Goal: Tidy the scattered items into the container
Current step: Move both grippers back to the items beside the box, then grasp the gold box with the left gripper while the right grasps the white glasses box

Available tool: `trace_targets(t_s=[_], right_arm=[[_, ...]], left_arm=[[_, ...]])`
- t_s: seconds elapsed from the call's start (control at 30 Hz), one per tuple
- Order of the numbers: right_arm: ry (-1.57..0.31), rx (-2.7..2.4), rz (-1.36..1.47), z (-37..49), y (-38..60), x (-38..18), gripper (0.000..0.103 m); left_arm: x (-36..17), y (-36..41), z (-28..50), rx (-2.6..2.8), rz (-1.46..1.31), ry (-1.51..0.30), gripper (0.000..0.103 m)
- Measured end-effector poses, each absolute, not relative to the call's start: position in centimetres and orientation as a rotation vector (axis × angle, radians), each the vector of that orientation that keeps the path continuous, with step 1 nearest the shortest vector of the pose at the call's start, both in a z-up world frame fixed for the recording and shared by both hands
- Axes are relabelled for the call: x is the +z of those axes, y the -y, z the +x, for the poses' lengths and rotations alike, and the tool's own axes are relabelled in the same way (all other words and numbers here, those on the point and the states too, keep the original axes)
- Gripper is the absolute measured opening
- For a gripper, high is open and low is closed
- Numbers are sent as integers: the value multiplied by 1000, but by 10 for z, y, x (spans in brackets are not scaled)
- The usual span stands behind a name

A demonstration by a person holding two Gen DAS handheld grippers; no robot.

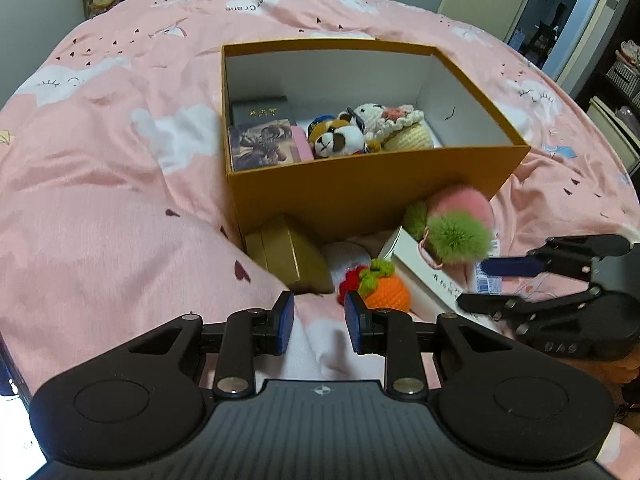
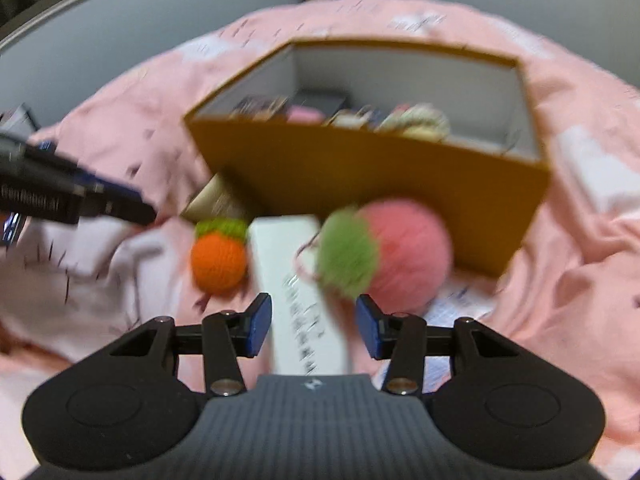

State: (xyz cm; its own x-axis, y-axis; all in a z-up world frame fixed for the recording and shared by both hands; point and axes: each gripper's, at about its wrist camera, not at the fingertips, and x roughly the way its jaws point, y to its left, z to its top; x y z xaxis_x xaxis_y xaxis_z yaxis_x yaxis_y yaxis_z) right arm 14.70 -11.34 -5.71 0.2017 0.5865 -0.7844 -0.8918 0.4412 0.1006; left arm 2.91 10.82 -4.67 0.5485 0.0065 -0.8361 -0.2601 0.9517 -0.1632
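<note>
Left wrist view, sharp and clear: the left gripper point(image 1: 320, 322) hangs over the pink bedspread point(image 1: 100, 168), its blue-padded fingers a narrow gap apart with only cloth showing between them, grasping nothing. Just beyond its tips lies an orange crocheted fruit point(image 1: 386, 288) with a green top, touching something red point(image 1: 350, 282) that I cannot make out. Left of these a small gold box point(image 1: 290, 258) leans against the tall mustard cardboard container point(image 1: 360, 196). To the right, a white carton point(image 1: 420, 276) lies with a fluffy pink and green peach toy point(image 1: 456, 220) resting on its far end, against the container wall. The right gripper point(image 1: 476, 284) reaches in from the right edge, over the carton.

Only this view looks into the container: a dark book, a picture card, a plush panda point(image 1: 338, 142) and a cream crocheted doll point(image 1: 396, 128) sit on its floor.

Right wrist view, badly blurred: the right gripper point(image 2: 314, 326) has its fingers released and parted, the white carton point(image 2: 300, 292) running up between them, neither pad pressing on it. The printing on the carton is unreadable. The peach toy point(image 2: 384, 252) lies just ahead to the right, the orange fruit point(image 2: 218, 260) to the left. The container point(image 2: 360, 184) stands behind, its contents mere smears. The left gripper point(image 2: 132, 206) juts in from the left, cut off by the frame.
</note>
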Motion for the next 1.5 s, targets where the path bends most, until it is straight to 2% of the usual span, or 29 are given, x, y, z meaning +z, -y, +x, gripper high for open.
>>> trace_targets(t_s=[0.13, 0.33, 0.6, 0.8, 0.93, 1.07, 1.2, 1.27, 1.5], right_arm=[[-913, 1081, -436, 157, 105, -68, 59], [-1014, 1133, -417, 177, 96, -76, 63], [-1042, 1156, -419, 180, 91, -79, 63], [-1049, 1161, -411, 182, 96, -79, 64], [-1072, 1158, -401, 186, 92, -84, 69], [-1118, 1155, -374, 190, 89, -94, 71], [-1140, 1151, -362, 192, 87, -100, 72], [-1138, 1155, -359, 190, 87, -99, 69], [-1090, 1150, -387, 176, 92, -88, 66]], left_arm=[[-48, -115, 34, 164, -316, -992, 40], [-58, -132, 60, 180, -354, -1017, 45], [-84, -158, 95, 245, -420, -1090, 53], [-102, -173, 102, 220, -488, -1123, 66], [-115, -174, 105, 186, -495, -1135, 74], [-122, -172, 109, 166, -487, -1138, 75], [-121, -165, 107, 150, -447, -1128, 71], [-119, -164, 104, 150, -443, -1117, 70], [-101, -155, 86, 147, -411, -1061, 59]])
